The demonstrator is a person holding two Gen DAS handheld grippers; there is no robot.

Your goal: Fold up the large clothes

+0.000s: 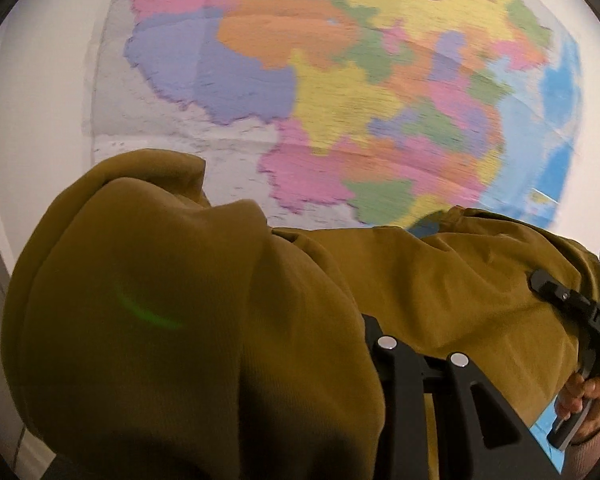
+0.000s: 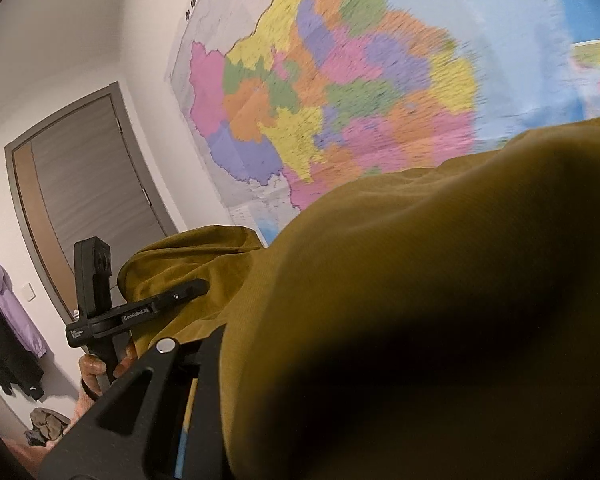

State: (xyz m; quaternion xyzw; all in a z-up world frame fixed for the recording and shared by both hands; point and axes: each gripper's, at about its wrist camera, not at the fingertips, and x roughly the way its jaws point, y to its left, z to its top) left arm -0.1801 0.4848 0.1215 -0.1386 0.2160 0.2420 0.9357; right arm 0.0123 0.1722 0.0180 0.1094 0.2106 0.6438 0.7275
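Here both hand-held grippers, left (image 1: 422,354) & right (image 2: 182,350), pinch the mustard garment (image 1: 188,312), stretched sideways between them.

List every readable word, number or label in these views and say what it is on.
"GenRobot.AI": on the left gripper, along its arm in the right wrist view.
Small print at the base of that arm: too small to read.
Digits on the right gripper: blurred, unreadable.
Title characters and place names on the map: blurred, unreadable.
Garment: no text visible.
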